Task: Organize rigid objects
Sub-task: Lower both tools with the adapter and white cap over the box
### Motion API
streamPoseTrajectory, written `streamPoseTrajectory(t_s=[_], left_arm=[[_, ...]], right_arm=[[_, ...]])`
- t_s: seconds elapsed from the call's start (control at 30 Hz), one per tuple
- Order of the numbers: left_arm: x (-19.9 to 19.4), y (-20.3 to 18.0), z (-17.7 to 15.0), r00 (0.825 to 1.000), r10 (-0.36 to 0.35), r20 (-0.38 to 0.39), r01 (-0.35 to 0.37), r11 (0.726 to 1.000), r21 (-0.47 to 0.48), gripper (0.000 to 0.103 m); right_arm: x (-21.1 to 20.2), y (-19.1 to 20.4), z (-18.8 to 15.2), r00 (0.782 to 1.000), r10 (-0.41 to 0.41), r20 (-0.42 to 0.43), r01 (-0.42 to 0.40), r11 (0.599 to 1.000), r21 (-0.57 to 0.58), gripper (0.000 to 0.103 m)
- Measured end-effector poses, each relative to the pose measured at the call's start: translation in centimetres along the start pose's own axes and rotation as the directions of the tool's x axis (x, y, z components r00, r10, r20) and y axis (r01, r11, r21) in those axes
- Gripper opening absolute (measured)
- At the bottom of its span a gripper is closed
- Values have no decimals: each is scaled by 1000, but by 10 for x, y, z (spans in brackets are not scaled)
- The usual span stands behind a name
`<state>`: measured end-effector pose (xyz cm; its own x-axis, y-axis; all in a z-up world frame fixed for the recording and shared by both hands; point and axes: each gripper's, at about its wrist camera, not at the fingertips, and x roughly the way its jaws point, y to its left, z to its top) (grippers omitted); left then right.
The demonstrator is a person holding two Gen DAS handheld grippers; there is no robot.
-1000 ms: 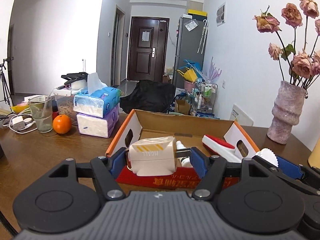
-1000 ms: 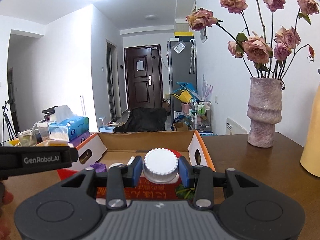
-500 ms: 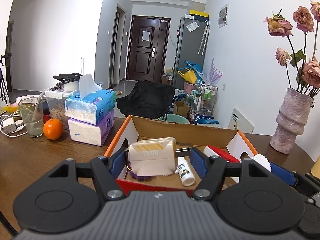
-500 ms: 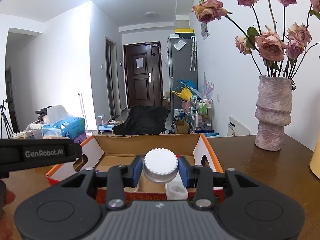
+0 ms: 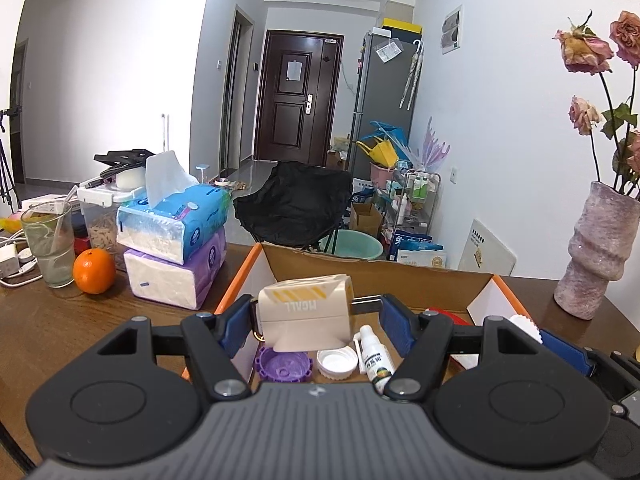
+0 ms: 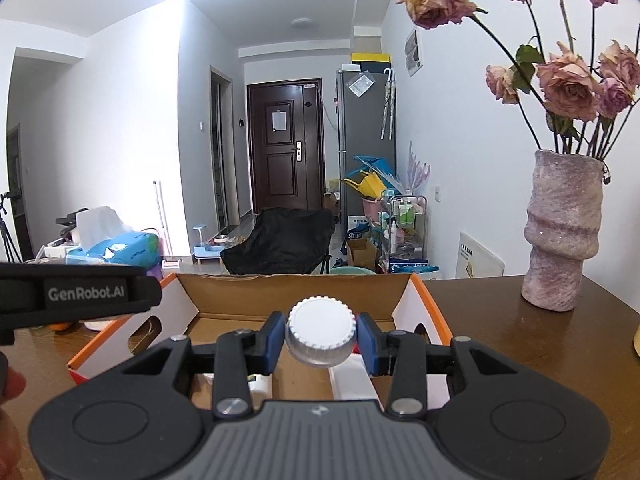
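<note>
A dark brown wooden table (image 5: 48,320) is seen w/ an open cardboard box w/ orange-edged flaps (image 5: 380,276) set on it. 2 stacked tissue packs, blue over purple (image 5: 176,248), are placed left of the box, an orange (image 5: 94,271) just beside them. A cream plastic wall charger w/ yellow stripes (image 5: 306,312) is clamped by the left gripper (image 5: 316,320) above the box interior. A white ribbed round cap (image 6: 321,330) is pinched by the right gripper (image 6: 320,340) over the box's right part. On the box floor, 1 purple ribbed lid (image 5: 283,366), 1 white lid (image 5: 337,363) & 1 small white spray bottle (image 5: 374,356) are laid side by side.

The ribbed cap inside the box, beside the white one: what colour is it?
Purple cap; left wrist view.
</note>
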<state>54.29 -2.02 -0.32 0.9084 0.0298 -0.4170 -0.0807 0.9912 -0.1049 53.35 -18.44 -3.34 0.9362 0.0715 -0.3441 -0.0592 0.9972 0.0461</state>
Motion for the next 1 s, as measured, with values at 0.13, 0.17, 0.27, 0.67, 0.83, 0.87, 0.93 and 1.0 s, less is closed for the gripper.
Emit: streamPoseTrajectory(t_s=[0.13, 0.17, 0.27, 0.67, 0.83, 0.87, 0.93, 1.0], left_arm=[[9, 1, 4, 1000, 2, 2, -2, 1000, -1, 69], [12, 1, 5, 1000, 2, 1, -2, 1000, 1, 69], [19, 0, 8, 1000, 1, 0, -1, 1000, 4, 69], [47, 0, 15, 1000, 9, -10, -9, 1000, 14, 69], [59, -2, 18, 1000, 15, -17, -14, 1000, 24, 69], [61, -3, 18, 1000, 15, -19, -14, 1000, 27, 69], [65, -4, 19, 1000, 18, -22, -17, 999, 33, 69], [69, -5, 19, 999, 20, -28, -19, 999, 39, 69]], right_arm=[[10, 2, 3, 1000, -4, -1, 4, 1000, -8, 38], [12, 2, 3, 1000, -4, -1, 4, 1000, -10, 38], [19, 3, 6, 1000, -6, -1, 6, 1000, -14, 38], [45, 9, 11, 1000, -15, -11, 14, 999, -45, 38], [55, 11, 14, 999, -22, -24, 21, 998, -54, 38], [55, 13, 13, 999, -24, -25, 23, 998, -57, 38], [59, 14, 13, 999, -28, -34, 26, 998, -60, 38], [63, 15, 14, 999, -33, -43, 30, 997, -65, 38]])
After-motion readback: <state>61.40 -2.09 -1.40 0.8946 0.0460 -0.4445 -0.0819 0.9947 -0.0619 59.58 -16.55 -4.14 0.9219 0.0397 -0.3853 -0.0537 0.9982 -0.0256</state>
